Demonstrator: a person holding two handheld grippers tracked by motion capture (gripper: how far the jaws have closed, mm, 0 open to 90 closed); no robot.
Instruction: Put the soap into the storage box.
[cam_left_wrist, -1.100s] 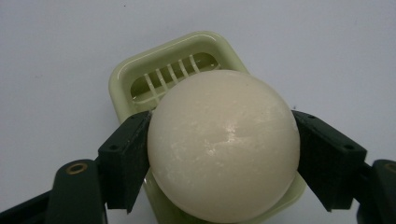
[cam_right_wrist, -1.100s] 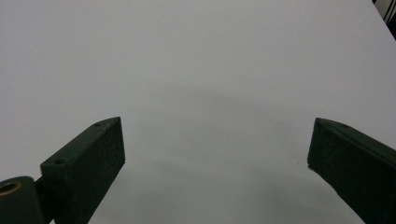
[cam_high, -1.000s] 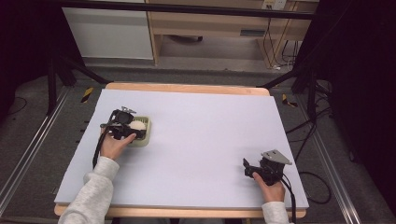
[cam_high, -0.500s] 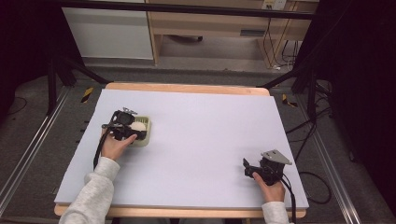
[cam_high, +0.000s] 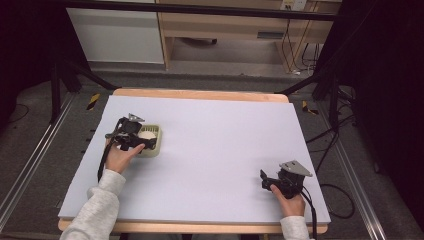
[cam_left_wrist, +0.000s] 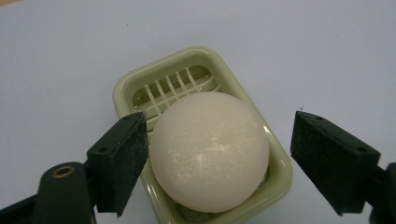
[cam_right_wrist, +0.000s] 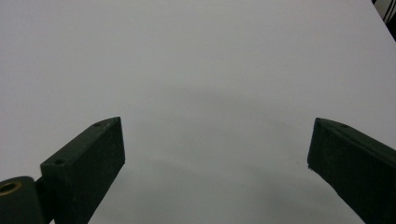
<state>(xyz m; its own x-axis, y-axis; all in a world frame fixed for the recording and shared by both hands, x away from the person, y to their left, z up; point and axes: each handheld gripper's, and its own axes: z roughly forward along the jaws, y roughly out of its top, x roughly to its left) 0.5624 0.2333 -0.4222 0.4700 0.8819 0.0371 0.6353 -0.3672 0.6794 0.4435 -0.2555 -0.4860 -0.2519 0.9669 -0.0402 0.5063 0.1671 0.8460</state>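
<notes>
Since the earlier frame, the left gripper (cam_left_wrist: 215, 154) has just been opening its jaws, which now stand apart around the round soap (cam_left_wrist: 210, 156), one pad still against it. That soap sits in the green dish (cam_high: 156, 141) on the white surface's (cam_high: 215, 150) left side, while the right gripper (cam_high: 270, 181) rests open near the front right edge. Beyond lie grey floor, cables and a wooden cabinet (cam_high: 225, 30).

One soap bar (cam_left_wrist: 209, 151), one soap dish (cam_left_wrist: 278, 167), two grippers

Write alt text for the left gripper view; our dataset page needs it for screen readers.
A round white soap bar sits in a pale green slatted soap dish on a white table. The left gripper brackets the soap, jaws just opened, with a gap at the right pad.
</notes>
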